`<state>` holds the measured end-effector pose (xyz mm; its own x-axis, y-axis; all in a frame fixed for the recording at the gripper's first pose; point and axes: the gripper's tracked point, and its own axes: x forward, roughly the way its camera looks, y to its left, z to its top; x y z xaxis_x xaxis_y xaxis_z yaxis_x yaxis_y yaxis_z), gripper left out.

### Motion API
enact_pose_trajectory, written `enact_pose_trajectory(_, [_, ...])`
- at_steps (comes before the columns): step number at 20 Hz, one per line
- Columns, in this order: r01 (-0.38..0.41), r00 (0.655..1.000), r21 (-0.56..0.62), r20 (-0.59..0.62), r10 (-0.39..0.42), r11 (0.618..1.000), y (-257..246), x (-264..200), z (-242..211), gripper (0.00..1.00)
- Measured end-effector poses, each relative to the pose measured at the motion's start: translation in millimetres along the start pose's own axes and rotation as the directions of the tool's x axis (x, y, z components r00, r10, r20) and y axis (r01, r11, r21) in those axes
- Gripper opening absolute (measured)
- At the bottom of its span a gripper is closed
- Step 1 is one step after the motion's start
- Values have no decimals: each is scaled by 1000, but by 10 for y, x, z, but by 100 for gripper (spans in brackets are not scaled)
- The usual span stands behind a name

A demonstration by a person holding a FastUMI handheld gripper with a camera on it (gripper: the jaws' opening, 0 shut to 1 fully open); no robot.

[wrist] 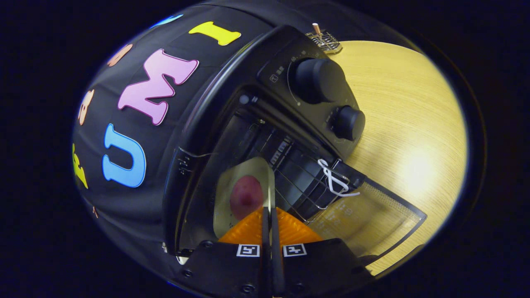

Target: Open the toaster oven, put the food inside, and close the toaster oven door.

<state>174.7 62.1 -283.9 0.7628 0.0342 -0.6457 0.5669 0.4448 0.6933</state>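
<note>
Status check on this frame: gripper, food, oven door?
Gripper fingers closed on the edge of the plate. Plate with reddish food going into the toaster oven. Glass door open; path clear.

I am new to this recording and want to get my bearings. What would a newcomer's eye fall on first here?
First, the black toaster oven with its glass door hanging open over the wooden table, two big knobs on its panel. Next, inside it, a pale tray with a reddish piece of food, just ahead of the tongs. The orange fingers are pressed together on the tray's edge.
</note>
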Motion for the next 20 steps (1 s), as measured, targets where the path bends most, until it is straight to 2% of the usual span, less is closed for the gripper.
enact_pose_trajectory(2, [-16, 1000, 24, -12, 16, 1000, 63, 0, -42, 12])
enact_pose_trajectory(3, [-29, 999, 29, -21, 30, 999, 101, -7, -78, 19])
enact_pose_trajectory(4, [-35, 999, 23, -32, 36, 999, 130, -32, -110, 39])
enact_pose_trajectory(5, [-43, 998, 12, -36, 44, 999, 160, -69, -133, 47])
enact_pose_trajectory(6, [-58, 998, -1, -36, 58, 998, 197, -115, -165, 62])
enact_pose_trajectory(7, [-63, 997, -17, -39, 62, 998, 217, -240, -149, 71])
enact_pose_trajectory(8, [-57, 997, -41, -48, 55, 998, 199, -281, -208, 88])
enact_pose_trajectory(10, [-50, 997, -94, -69, 44, 994, 129, -367, -314, 96])
enact_pose_trajectory(12, [-29, 999, -146, -33, 24, 989, 51, -471, -288, 99])
enact_pose_trajectory(15, [-71, 996, -175, -67, 60, 982, 78, -673, -380, 99])
enact_pose_trajectory(20, [-60, 995, -262, -96, 36, 963, -84, -827, -465, 99])
